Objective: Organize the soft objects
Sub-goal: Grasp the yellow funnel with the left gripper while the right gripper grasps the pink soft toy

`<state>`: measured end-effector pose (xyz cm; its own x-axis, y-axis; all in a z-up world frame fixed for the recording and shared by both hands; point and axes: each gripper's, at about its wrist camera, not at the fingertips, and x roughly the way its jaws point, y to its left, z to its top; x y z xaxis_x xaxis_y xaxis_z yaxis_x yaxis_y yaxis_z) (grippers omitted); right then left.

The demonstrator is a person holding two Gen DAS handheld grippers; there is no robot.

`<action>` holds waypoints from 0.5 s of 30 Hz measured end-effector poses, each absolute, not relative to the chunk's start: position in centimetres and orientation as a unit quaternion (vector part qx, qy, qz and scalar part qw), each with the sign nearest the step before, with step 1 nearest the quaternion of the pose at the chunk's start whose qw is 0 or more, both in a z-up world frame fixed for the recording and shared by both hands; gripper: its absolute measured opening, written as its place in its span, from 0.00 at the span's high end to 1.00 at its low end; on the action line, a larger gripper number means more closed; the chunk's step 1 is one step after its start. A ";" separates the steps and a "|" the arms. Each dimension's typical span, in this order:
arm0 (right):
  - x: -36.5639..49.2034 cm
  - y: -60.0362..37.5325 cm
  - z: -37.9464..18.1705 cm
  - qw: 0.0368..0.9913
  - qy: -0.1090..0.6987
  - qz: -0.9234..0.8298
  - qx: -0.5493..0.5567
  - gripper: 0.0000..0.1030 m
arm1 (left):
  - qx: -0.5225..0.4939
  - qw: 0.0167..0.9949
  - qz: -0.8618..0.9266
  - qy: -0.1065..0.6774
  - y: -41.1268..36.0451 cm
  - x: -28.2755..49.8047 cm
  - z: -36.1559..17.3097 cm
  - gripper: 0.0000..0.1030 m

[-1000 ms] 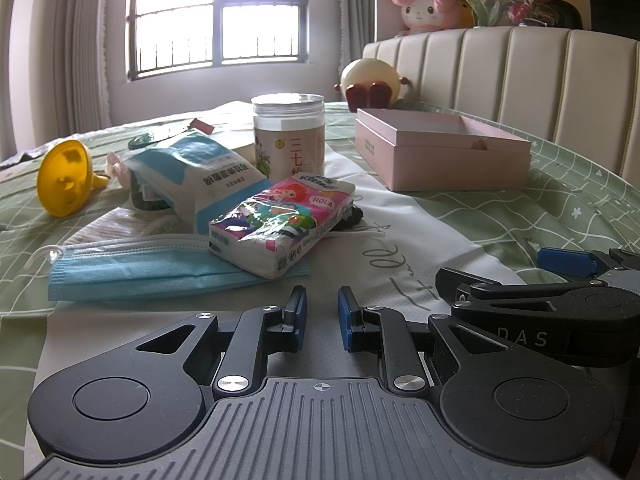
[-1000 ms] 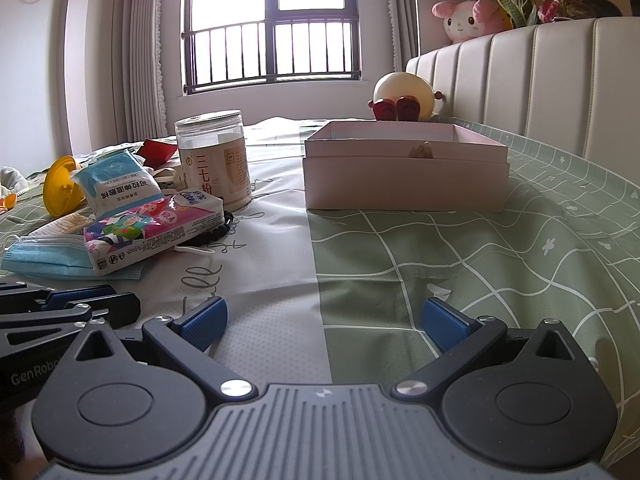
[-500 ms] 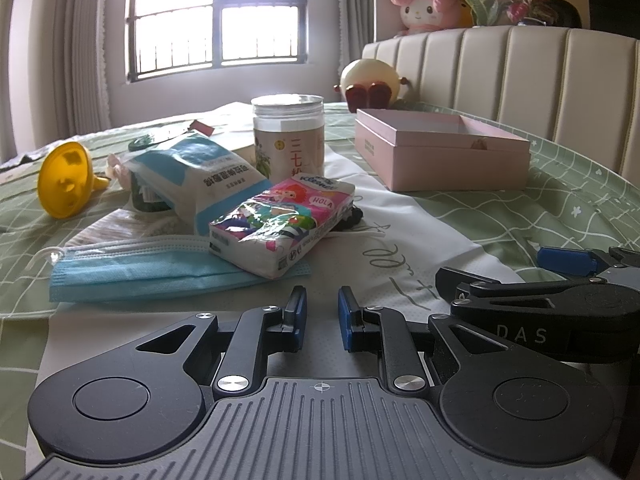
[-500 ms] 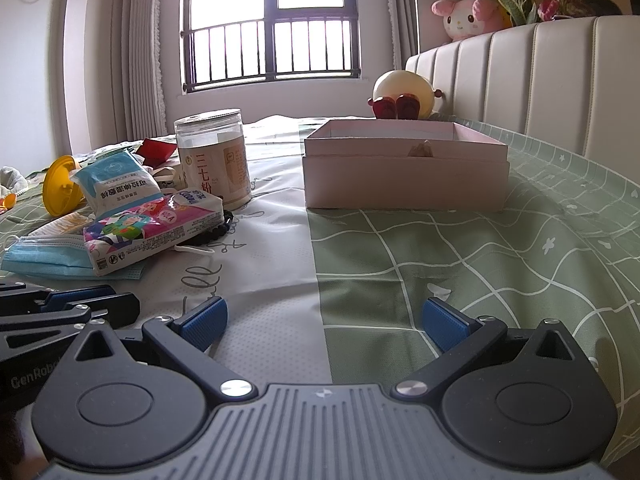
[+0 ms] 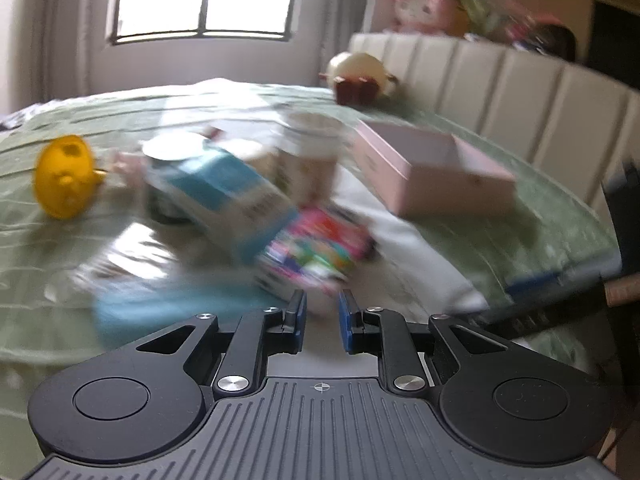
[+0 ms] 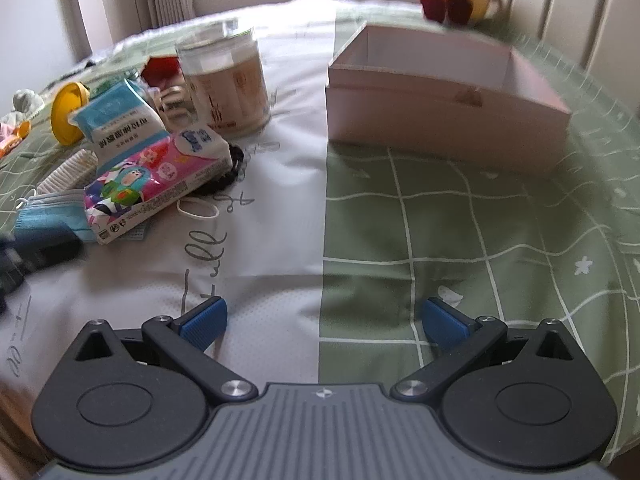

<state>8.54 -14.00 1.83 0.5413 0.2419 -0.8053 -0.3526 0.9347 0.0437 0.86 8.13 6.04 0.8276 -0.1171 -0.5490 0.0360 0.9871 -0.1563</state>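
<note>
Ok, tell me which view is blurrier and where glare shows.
Left wrist view: heavy motion smear over the tissue pack and face mask, window blown out. Right wrist view: sharper, tissue pack print readable, pink box slightly soft.

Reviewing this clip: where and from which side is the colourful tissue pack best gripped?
Probably across its short width at the near end, coming from the front with the left gripper. The tissue pack lies flat, its long axis running away, far end against the blue-white packet; its near end overhangs the blue mask, so it is free.
</note>
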 end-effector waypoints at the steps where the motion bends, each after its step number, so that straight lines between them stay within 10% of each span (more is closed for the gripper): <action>1: 8.5 -13.9 1.9 0.874 0.450 0.168 -0.069 0.00 | -0.077 0.953 -0.031 0.293 8.9 1.1 6.4 0.81; 11: 7.7 -12.5 2.5 0.873 0.449 0.163 -0.094 0.00 | -0.158 0.913 0.018 0.376 23.8 7.8 8.3 0.81; 15: 7.8 -10.9 4.1 0.871 0.430 0.206 -0.117 0.00 | -0.160 0.939 0.064 0.297 28.9 8.9 10.7 0.81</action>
<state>7.83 -10.85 4.14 0.5446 0.2584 -0.7979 -0.4594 0.8879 -0.0261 8.89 28.87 10.70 0.8161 0.0246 -0.5774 -0.2147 0.9405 -0.2634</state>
